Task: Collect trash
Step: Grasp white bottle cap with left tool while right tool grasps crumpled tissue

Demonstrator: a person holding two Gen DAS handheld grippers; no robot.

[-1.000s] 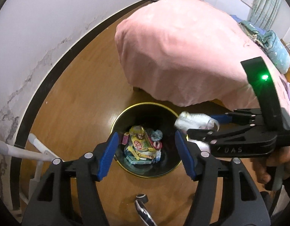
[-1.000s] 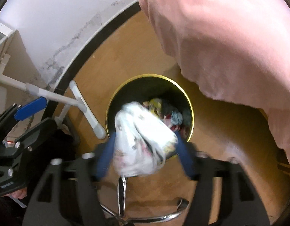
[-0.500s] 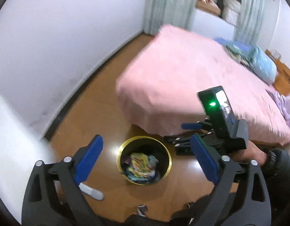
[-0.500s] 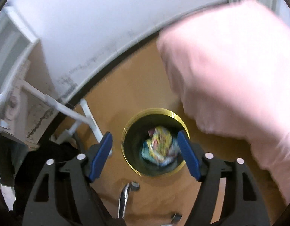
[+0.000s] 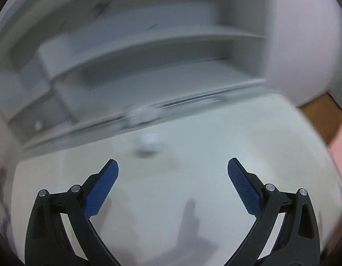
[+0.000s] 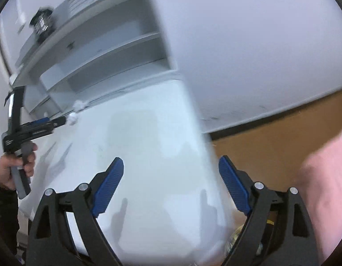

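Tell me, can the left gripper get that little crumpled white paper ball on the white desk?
Probably yes. The left gripper is open, and the small crumpled white paper ball lies just ahead on the white desk, with nothing between.

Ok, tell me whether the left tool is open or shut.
Open. The left tool has its blue pads spread wide apart over the white desk, nothing between them.

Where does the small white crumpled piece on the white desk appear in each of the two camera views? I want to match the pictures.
Left wrist view: the crumpled white piece lies blurred near the middle, ahead of the open left gripper.
Right wrist view: the same piece sits at the left, just beyond the left gripper's fingertips.
Shared landmark: the white shelf unit behind the white desk.
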